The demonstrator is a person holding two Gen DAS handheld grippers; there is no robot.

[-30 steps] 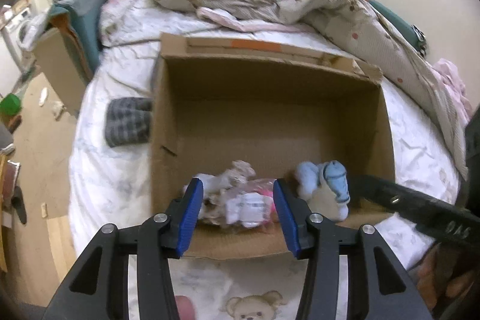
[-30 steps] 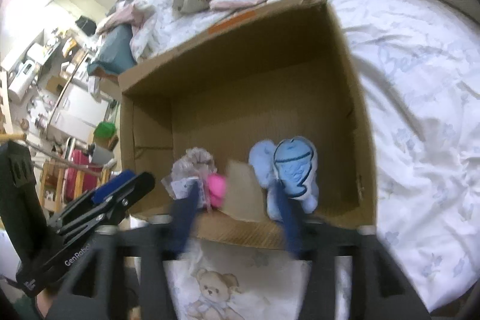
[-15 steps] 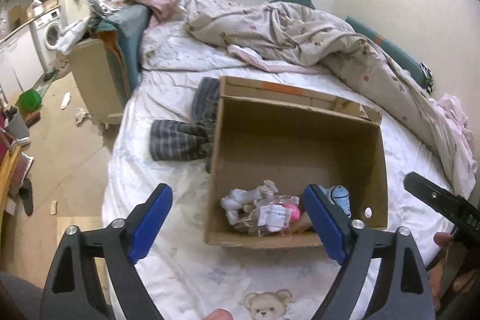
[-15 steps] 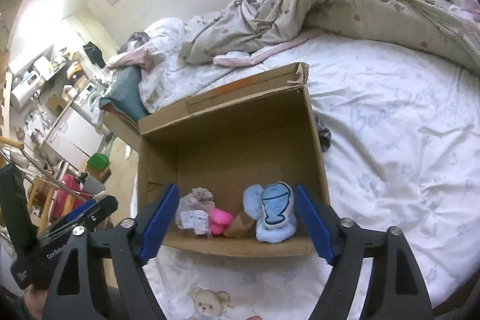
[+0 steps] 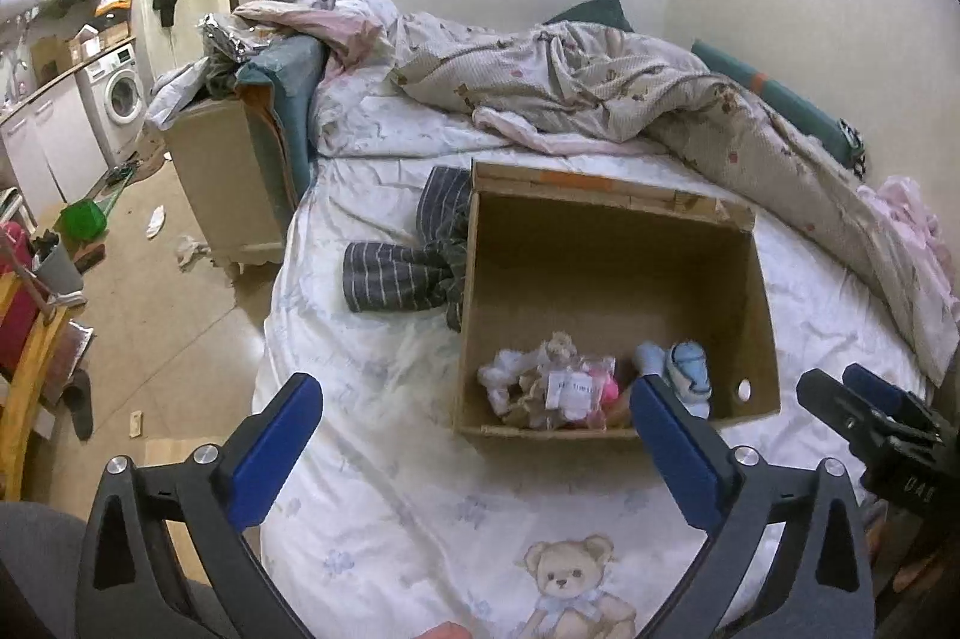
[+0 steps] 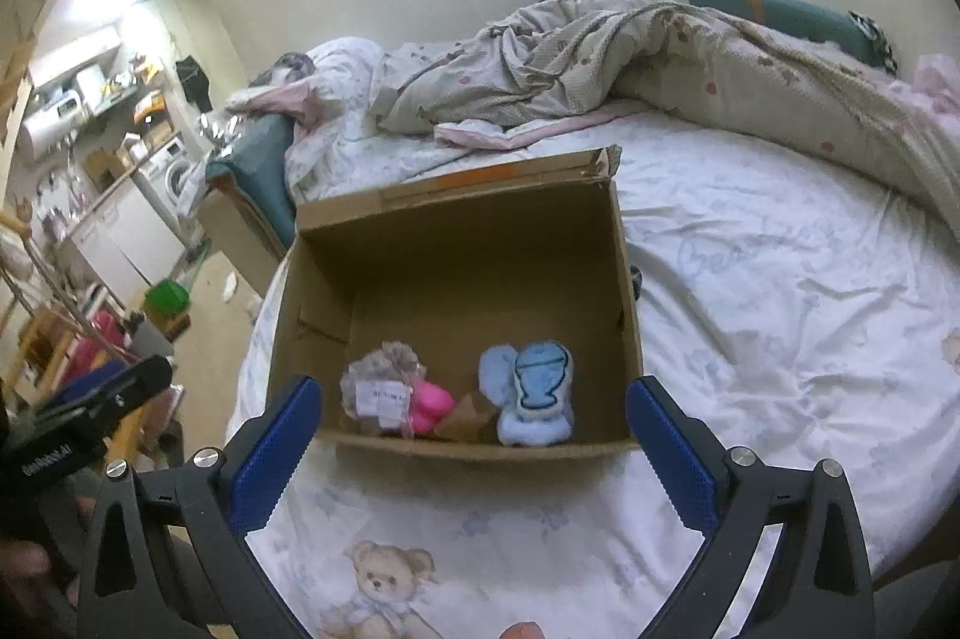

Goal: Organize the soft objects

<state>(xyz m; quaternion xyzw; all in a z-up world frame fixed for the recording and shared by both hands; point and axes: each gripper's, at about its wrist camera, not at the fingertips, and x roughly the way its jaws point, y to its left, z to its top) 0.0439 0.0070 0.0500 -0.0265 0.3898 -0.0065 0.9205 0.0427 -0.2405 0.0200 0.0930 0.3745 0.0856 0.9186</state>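
A: What is hard to make out here?

B: The bagged bundle [image 6: 384, 390] in the cardboard box [image 6: 456, 273] is mostly a blur; a white label and a pink piece [image 6: 433, 402] are showing, but what is inside the wrap I cannot tell. In the left wrist view the box's near wall is cutting off the lower part of everything in it, and the left hand-held gripper's right finger is covering part of the blue plush toy [image 5: 687, 378]. A striped garment [image 5: 408, 273] on the bed [image 5: 372, 357] is tucked partly behind the box's left wall.

A: And the grippers?

B: The left hand-held gripper [image 5: 474, 450] is opening, nothing between its jaws. The right hand-held gripper [image 6: 474, 450] is opening too, also empty. Only the tip of the right one is showing at the left view's right edge.

A: Where are the soft things?

B: Both are lying at the near end of the box floor, bundle on the left, blue plush toy [image 6: 537, 390] on the right, a brown scrap between them.

A: What differs from a second ago?

B: Then the jaws were close around the bundle and the toy at the box's edge. Now both grippers are pulled back and higher, and the whole box is in view.
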